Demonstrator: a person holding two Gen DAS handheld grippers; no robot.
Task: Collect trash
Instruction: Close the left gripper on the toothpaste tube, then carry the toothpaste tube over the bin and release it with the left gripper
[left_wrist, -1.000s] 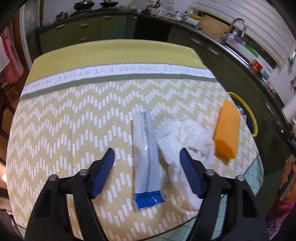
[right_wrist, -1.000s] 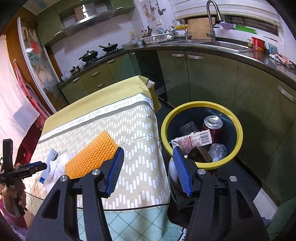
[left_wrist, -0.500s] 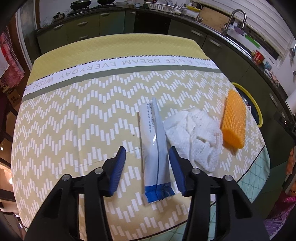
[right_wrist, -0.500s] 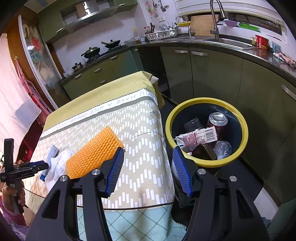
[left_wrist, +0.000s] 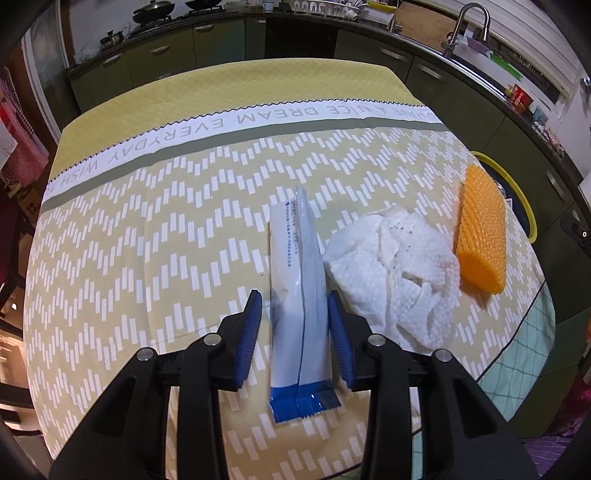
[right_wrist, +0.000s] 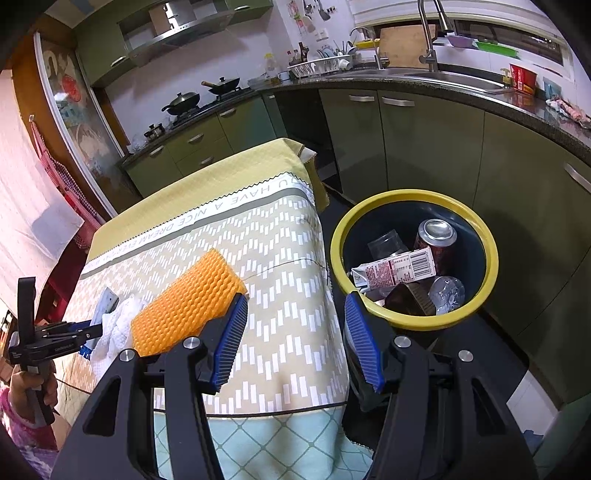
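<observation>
1. The left tongs (left_wrist: 294, 325) point steeply down at the tabletop (left_wrist: 166, 229), their blue ribbed pads on either side of a long white wrapper (left_wrist: 297, 295) with a blue crimped end.
2. The jaws are closing on the wrapper. The right pad sits against its edge and the left pad stands just beside it, so no firm pinch shows yet.
3. In the right wrist view a hand (right_wrist: 33, 387) in a pink sleeve grips the handle of the left tongs (right_wrist: 88, 330) at the table's near left corner.
4. The right tongs (right_wrist: 295, 334) slant downward, held above the table's edge and the trash bin (right_wrist: 413, 321). Their jaws are spread, with nothing between them.
5. The wrapper is glossy, flat plastic with a lengthwise seam and small printed text, lying straight along the tongs' axis.
6. A crumpled white paper towel (left_wrist: 391, 269), dimpled and speckled, lies touching the wrapper's right side.
7. An orange foam block (left_wrist: 480, 229), oblong with a bumpy honeycomb surface, rests just right of the towel near the table's edge.
8. The cloth over the tabletop is woven yellow with white zigzag dashes and a printed band of lettering.
9. The bin is round and dark with a yellow rim, standing on the floor beside the table. It holds a can (right_wrist: 436, 240), a carton (right_wrist: 395, 271) and clear plastic pieces.
</observation>
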